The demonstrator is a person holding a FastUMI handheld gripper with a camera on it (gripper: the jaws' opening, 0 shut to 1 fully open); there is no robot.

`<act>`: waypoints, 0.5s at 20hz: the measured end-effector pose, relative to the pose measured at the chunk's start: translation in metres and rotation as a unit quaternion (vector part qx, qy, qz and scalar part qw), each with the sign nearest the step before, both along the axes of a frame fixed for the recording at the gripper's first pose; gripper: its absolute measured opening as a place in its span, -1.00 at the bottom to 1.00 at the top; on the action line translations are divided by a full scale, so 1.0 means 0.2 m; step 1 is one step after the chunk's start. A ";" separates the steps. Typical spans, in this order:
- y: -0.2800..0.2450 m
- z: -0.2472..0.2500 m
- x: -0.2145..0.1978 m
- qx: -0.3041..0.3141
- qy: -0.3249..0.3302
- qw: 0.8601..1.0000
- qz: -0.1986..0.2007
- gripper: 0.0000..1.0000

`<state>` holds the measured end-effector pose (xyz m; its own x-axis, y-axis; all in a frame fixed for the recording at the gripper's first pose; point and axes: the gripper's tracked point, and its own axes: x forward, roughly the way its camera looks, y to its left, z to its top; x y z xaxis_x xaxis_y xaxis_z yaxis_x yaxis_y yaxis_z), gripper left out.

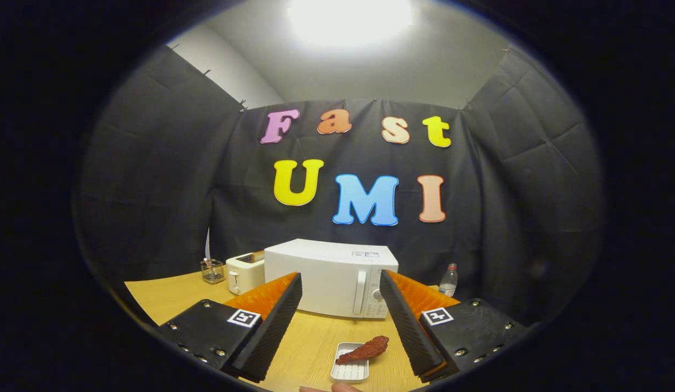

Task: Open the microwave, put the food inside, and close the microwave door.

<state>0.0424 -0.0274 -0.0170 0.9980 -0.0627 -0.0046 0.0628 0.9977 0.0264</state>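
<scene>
Wooden desk (168,296) carries a closed microwave (329,277); level above it, the tool (340,318) hangs spread wide, food (364,350) on a tray (349,370) between its fingers.

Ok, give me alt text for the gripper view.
Open gripper hangs over a wooden table, facing a closed white microwave. Between the fingers, a white tray holds reddish food. A toaster stands beside the microwave, a bottle on its other side.
</scene>
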 end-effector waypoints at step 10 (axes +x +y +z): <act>-0.16 -0.21 0.40 0.012 0.005 0.999 -0.039 0.85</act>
